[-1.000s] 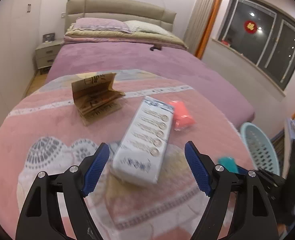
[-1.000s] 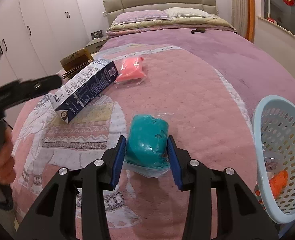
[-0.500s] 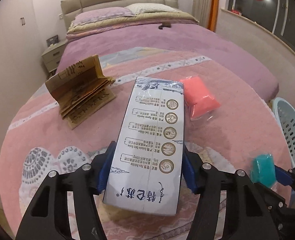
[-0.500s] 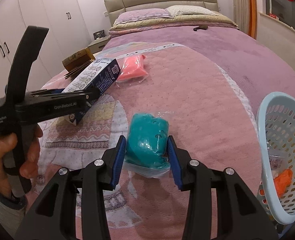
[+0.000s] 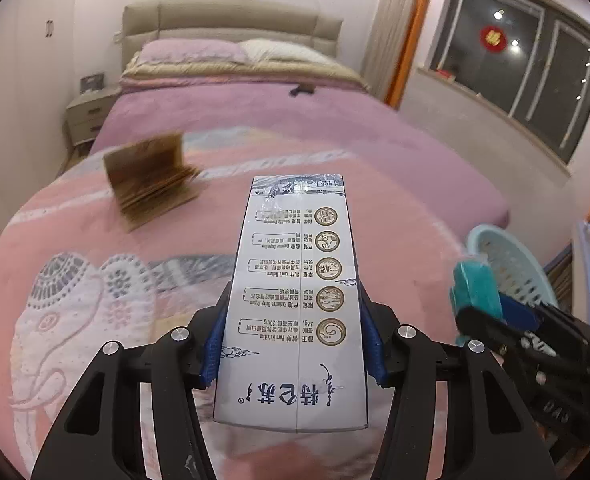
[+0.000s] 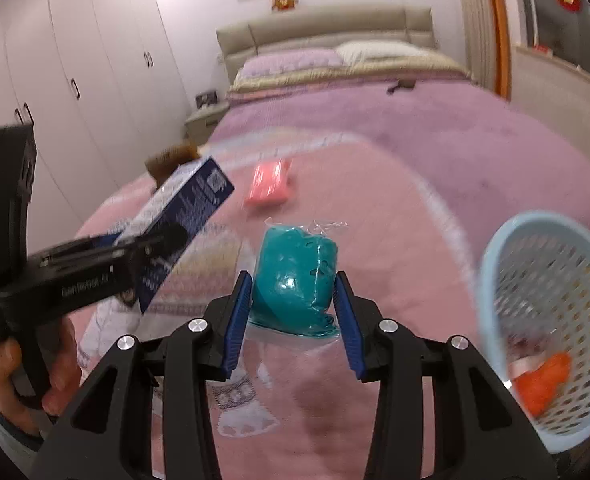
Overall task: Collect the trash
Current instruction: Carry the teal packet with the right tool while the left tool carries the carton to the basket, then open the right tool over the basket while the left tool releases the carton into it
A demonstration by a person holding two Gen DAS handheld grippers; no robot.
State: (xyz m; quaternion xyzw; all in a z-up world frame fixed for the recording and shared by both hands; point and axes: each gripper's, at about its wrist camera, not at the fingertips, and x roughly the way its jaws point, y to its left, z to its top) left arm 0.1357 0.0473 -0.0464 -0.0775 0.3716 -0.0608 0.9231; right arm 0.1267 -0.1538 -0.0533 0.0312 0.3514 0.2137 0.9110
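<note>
My left gripper [image 5: 295, 344] is shut on a white-and-blue milk carton [image 5: 295, 304] and holds it above the pink bedspread; the carton also shows in the right wrist view [image 6: 183, 216]. My right gripper [image 6: 293, 320] is shut on a teal lump in clear plastic wrap [image 6: 293, 272], lifted above the bed; it also shows at the right of the left wrist view [image 5: 475, 292]. A pale blue basket [image 6: 495, 280] with an orange scrap [image 6: 543, 376] inside stands off the bed's right edge. A pink wrapped packet [image 6: 269, 184] lies on the bedspread further back.
A brown cardboard piece [image 5: 151, 180] stands on the bedspread at the back left. A small dark object [image 5: 301, 90] lies on the purple blanket. Pillows and headboard are at the far end, a nightstand [image 5: 89, 116] and white wardrobes [image 6: 75, 80] on the left, a window on the right.
My left gripper has closed on the milk carton and raised it off the bedspread. My right gripper has lifted with the teal lump, and the basket looks closer.
</note>
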